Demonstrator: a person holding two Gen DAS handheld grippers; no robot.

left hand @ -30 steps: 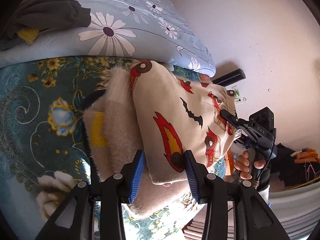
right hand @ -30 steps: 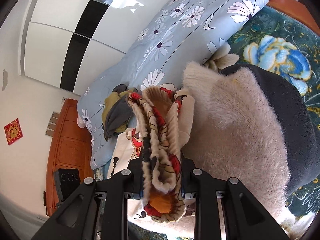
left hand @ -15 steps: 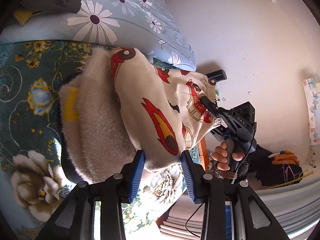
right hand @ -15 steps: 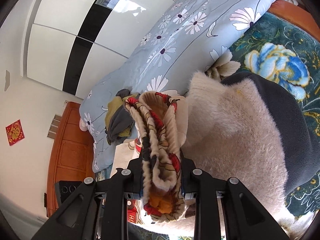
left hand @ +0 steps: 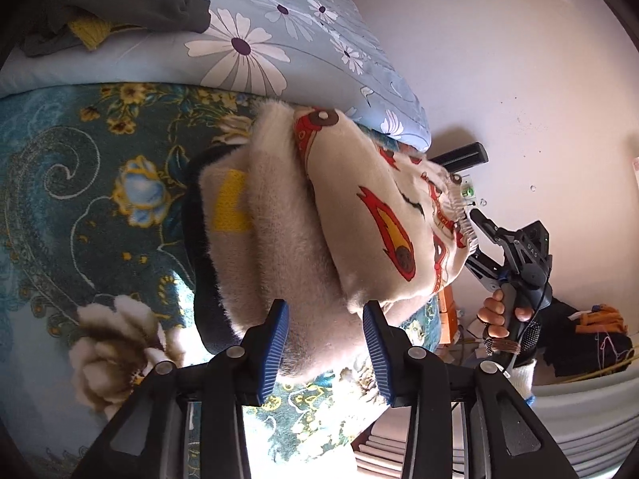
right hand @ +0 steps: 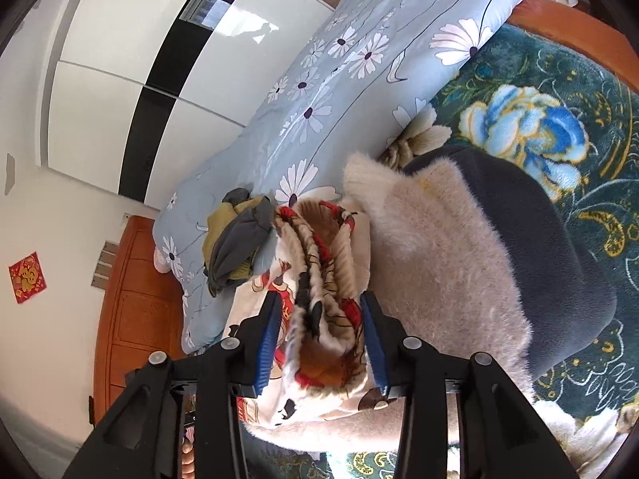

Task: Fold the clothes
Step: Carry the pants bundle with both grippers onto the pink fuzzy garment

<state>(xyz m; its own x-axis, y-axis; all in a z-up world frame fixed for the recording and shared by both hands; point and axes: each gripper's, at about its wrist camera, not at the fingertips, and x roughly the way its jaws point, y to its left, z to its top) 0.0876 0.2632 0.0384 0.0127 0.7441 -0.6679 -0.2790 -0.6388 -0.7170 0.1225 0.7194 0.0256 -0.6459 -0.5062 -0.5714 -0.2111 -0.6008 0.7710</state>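
A cream printed garment [left hand: 383, 215] with red flame and car prints lies folded on top of a fluffy beige garment [left hand: 279, 215] and a dark navy one [right hand: 551, 247] on the bed. My left gripper [left hand: 325, 343] is open just in front of the pile, touching nothing. My right gripper [right hand: 319, 339] is open around the printed garment's ribbed waistband [right hand: 323, 263], its blue pads apart from the cloth. The right gripper also shows in the left wrist view [left hand: 479, 235], at the waistband edge.
A teal floral blanket [left hand: 80, 199] covers the bed. A light blue daisy-print duvet [left hand: 279, 40] lies behind the pile, with a grey and yellow garment heap [right hand: 235, 247] on it. A wooden headboard [right hand: 135, 319] and a white wardrobe [right hand: 139, 60] stand beyond.
My right gripper has opened and let go of the waistband it was clamping. My left gripper has drawn back from the printed garment, which now rests on the pile.
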